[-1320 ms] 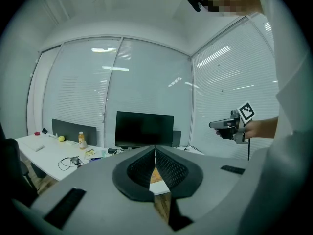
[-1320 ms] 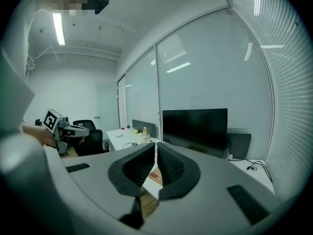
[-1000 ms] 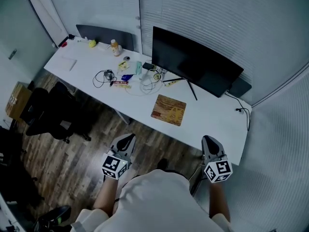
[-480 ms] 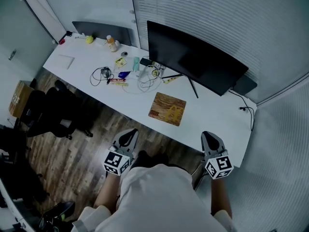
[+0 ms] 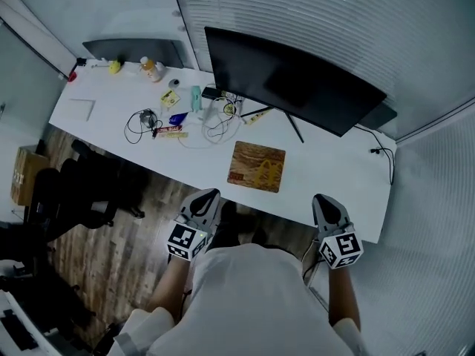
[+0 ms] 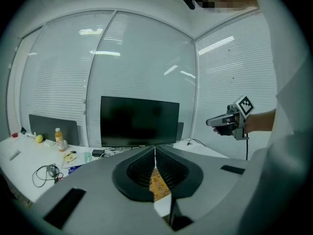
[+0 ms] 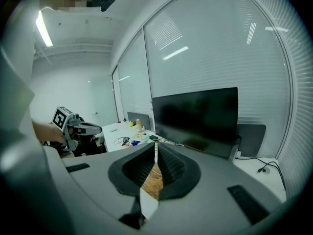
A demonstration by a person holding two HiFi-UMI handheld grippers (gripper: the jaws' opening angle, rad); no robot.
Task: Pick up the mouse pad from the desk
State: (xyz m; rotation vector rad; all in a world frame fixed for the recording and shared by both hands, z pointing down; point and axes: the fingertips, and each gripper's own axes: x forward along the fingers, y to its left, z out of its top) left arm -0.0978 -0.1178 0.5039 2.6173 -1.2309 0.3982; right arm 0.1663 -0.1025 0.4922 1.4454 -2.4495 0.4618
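The brown patterned rectangular mouse pad [image 5: 257,166] lies flat on the white desk [image 5: 338,180], near its near edge, in front of the black monitor [image 5: 289,80]. The left gripper [image 5: 208,197] and the right gripper [image 5: 323,200] hang before the desk, both closed and empty. If the jaws arrive closed, I think they would only push the thin pad away.

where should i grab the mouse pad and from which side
Probably its near edge or corner, coming from the front of the desk: the mouse pad lies flat and thin close to that edge, while the monitor stands behind it.
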